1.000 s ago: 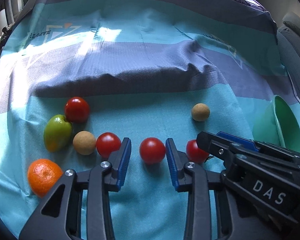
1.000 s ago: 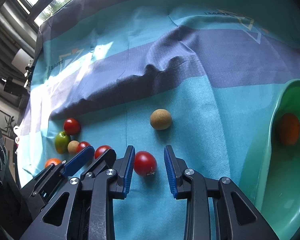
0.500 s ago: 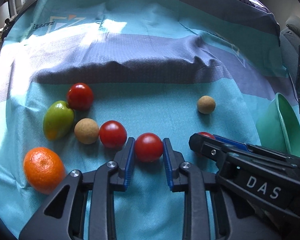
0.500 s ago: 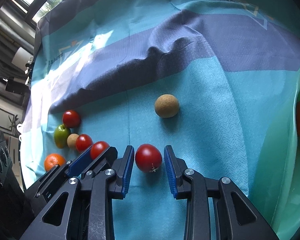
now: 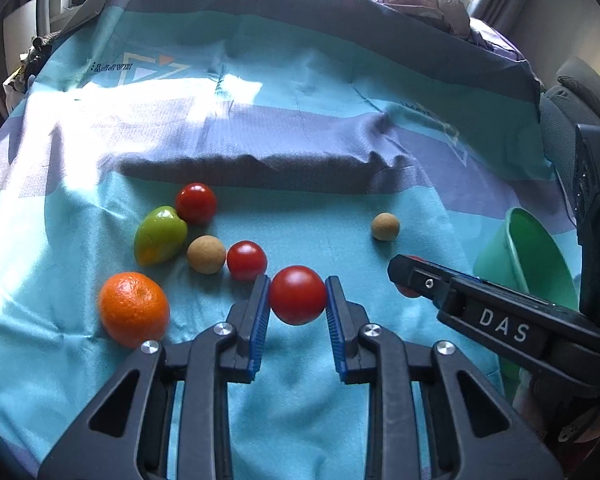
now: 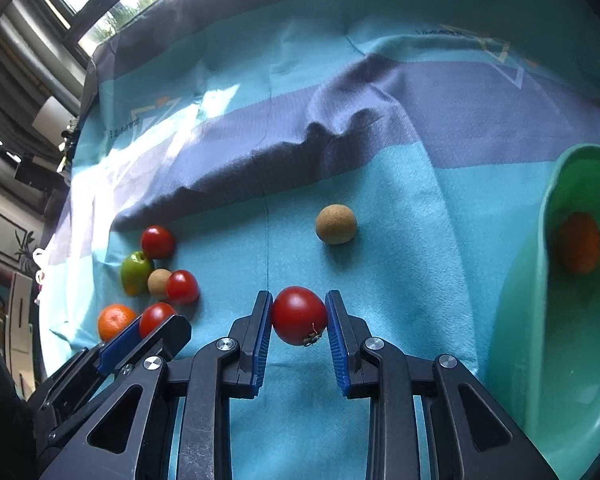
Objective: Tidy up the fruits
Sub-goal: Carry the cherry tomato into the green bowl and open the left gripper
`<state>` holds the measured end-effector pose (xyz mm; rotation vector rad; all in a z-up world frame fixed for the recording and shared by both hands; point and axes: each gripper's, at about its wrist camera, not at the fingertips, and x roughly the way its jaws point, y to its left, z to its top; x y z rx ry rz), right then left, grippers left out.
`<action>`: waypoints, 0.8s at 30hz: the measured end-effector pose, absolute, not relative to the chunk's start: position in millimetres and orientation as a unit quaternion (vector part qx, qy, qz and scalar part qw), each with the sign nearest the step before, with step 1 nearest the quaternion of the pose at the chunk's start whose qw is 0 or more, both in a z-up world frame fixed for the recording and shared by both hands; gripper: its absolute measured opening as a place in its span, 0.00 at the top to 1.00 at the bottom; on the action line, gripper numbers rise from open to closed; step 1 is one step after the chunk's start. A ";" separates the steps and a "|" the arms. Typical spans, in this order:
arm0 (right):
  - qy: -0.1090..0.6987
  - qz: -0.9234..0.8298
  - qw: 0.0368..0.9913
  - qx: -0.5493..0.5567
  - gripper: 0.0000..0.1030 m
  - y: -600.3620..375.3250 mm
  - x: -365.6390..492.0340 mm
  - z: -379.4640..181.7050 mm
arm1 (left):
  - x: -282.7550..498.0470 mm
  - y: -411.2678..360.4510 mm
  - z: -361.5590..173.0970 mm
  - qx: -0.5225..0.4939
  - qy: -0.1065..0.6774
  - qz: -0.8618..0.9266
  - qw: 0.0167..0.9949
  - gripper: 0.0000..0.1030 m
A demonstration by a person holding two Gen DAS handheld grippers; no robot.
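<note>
My left gripper (image 5: 297,298) is shut on a red tomato (image 5: 298,294), held just above the teal cloth. My right gripper (image 6: 299,314) is shut on another red tomato (image 6: 299,314) with a dry stem. To the left lie an orange (image 5: 134,309), a green mango (image 5: 159,234), two more red tomatoes (image 5: 247,260) (image 5: 196,203) and a tan ball (image 5: 206,254). A second tan ball (image 6: 336,224) lies alone ahead of the right gripper. A green bowl (image 6: 540,320) at the right holds an orange fruit (image 6: 580,242).
A raised fold (image 5: 252,168) crosses the striped cloth behind the fruits. The right gripper's body (image 5: 500,320) reaches in from the right of the left wrist view. A grey seat (image 5: 568,96) stands at the far right.
Both grippers closed on their tomatoes and lifted them slightly. The other fruits have not moved.
</note>
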<state>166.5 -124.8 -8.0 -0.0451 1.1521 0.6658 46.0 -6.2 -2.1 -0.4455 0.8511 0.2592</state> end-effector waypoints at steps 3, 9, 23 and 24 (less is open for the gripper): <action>0.507 0.322 0.800 0.001 0.72 -144.0 161.2 17.1 | 41.9 -21.4 15.8 -0.206 0.388 0.110 0.892 0.74; 0.446 0.335 0.828 0.059 0.72 -198.9 159.8 63.8 | 43.9 -62.7 53.1 -0.188 0.353 0.057 0.915 0.74; 0.422 0.225 0.869 0.128 0.72 -318.2 187.0 71.5 | 111.0 -179.5 59.5 -0.132 0.378 -0.064 0.914 0.74; 0.424 0.217 0.870 0.129 0.72 -321.9 188.7 69.3 | 114.1 -185.8 57.2 -0.130 0.381 -0.070 0.913 0.74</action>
